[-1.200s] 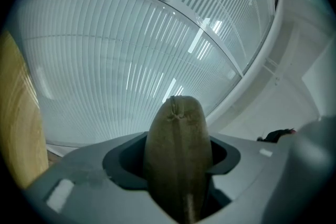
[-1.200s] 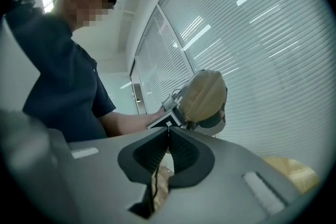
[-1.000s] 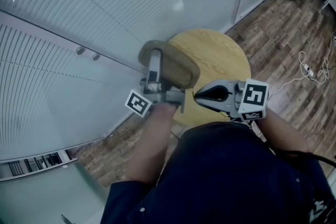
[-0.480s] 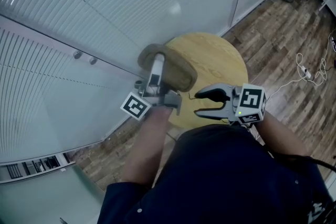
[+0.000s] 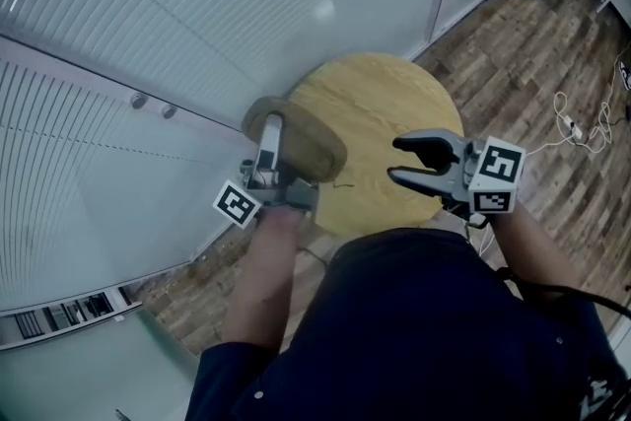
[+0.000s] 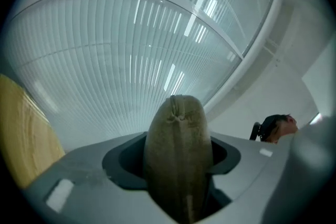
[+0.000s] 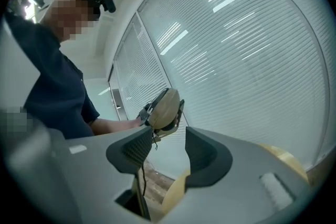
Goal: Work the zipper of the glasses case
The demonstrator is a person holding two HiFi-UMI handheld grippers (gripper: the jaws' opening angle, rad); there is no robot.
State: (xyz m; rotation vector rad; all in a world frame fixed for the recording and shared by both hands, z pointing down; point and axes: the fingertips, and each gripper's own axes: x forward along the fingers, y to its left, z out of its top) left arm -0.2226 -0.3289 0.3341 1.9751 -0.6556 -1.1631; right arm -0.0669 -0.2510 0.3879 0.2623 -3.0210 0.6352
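Tongs on the left [image 5: 273,135] clamp the olive fabric glasses case [image 5: 317,149]; right tongs [image 5: 413,161] have just opened, empty; zipping seems done.

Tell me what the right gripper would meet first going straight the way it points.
Probably the olive-tan oval fabric glasses case clamped in the left gripper, nearly dead ahead of the right gripper's just-opened, empty jaws; depth unclear.

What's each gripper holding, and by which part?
Left gripper: the glasses case, clamped across its broad sides. Right gripper: nothing; its jaws have just opened, empty.
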